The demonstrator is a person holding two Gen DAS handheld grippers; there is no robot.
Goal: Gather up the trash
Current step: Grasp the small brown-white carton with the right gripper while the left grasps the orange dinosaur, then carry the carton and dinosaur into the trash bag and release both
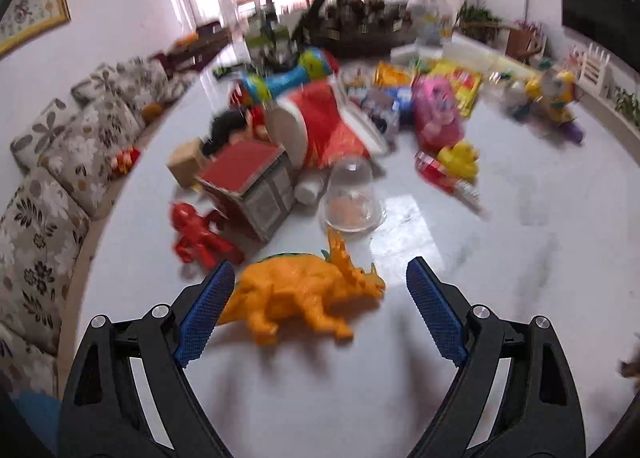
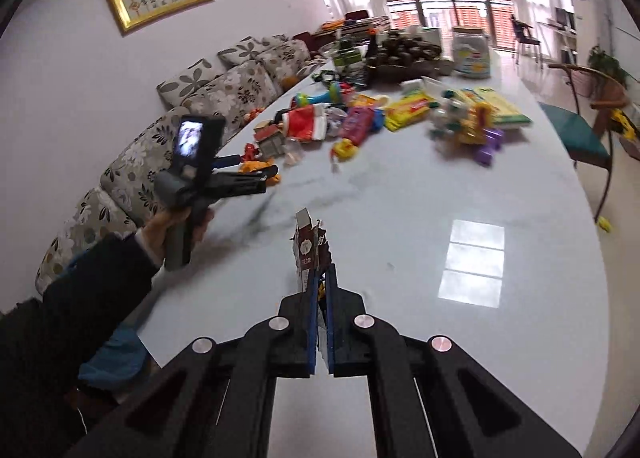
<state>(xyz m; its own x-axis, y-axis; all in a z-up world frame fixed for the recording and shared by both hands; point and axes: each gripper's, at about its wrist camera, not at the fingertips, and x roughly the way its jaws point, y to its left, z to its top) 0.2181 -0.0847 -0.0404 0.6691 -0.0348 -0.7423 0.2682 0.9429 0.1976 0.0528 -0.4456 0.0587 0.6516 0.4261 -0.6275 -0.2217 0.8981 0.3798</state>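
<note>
My right gripper [image 2: 319, 278] is shut on a torn brown and white wrapper [image 2: 309, 248] that sticks up from its blue pads above the white table [image 2: 400, 193]. My left gripper [image 1: 320, 290] stands open over the table, its blue pads [image 1: 206, 312] on either side of an orange toy dinosaur [image 1: 298, 294] lying below. In the right wrist view the left gripper [image 2: 266, 173] shows at the left, held by a hand in a dark sleeve [image 2: 80, 298]. Ahead of it lie a clear plastic cup [image 1: 352, 197] on its side and a red snack wrapper [image 1: 444, 175].
A heap of toys and packets covers the far table: a red toy figure [image 1: 198, 236], a small cardboard house [image 1: 256, 185], a red and white cloth [image 1: 328, 125], a yellow duck [image 1: 460, 157], a pink pack [image 1: 436, 113]. A floral sofa [image 1: 52, 193] runs along the left. A chair [image 2: 580, 133] stands at right.
</note>
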